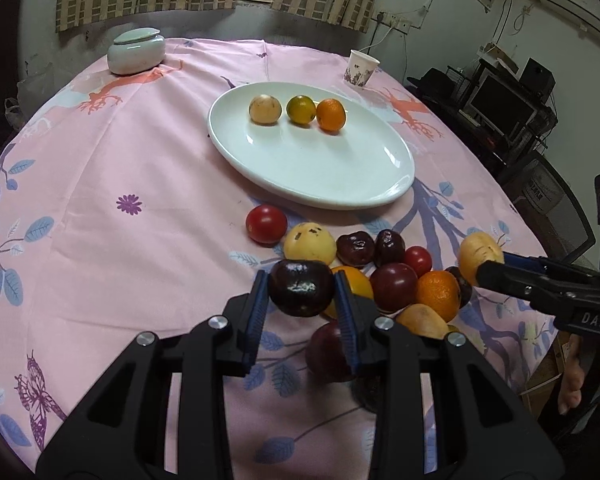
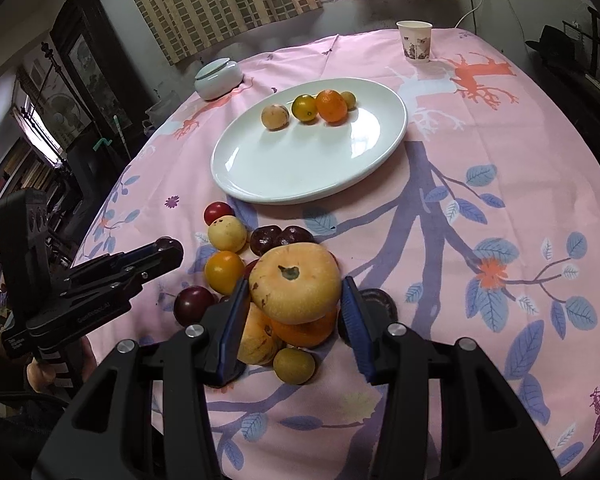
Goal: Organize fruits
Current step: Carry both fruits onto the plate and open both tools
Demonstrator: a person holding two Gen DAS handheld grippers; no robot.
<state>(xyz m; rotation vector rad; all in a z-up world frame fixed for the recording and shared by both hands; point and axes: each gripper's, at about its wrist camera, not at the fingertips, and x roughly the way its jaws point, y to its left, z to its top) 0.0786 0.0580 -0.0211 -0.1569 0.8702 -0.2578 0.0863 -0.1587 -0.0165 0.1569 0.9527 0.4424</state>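
My left gripper (image 1: pixel 302 294) is shut on a dark purple plum (image 1: pixel 300 286), lifted just above the fruit pile (image 1: pixel 396 276) on the pink cloth. The pile has red tomatoes, dark plums, oranges and yellow fruits. My right gripper (image 2: pixel 296 304) is shut on a pale yellow flat fruit (image 2: pixel 294 282), held over the same pile (image 2: pixel 228 268). In the left wrist view that gripper (image 1: pixel 488 266) comes in from the right with the yellow fruit (image 1: pixel 478 252) at its tip. The white oval plate (image 1: pixel 320 168) (image 2: pixel 292 168) beyond the pile holds a tan fruit, a green one and an orange.
A paper cup (image 1: pixel 360 68) (image 2: pixel 416 42) stands at the far right of the round table. A pale lidded jar (image 1: pixel 136 50) (image 2: pixel 218 78) sits at the far left. A person's hand (image 1: pixel 572 376) shows at the lower right. Shelves and furniture surround the table.
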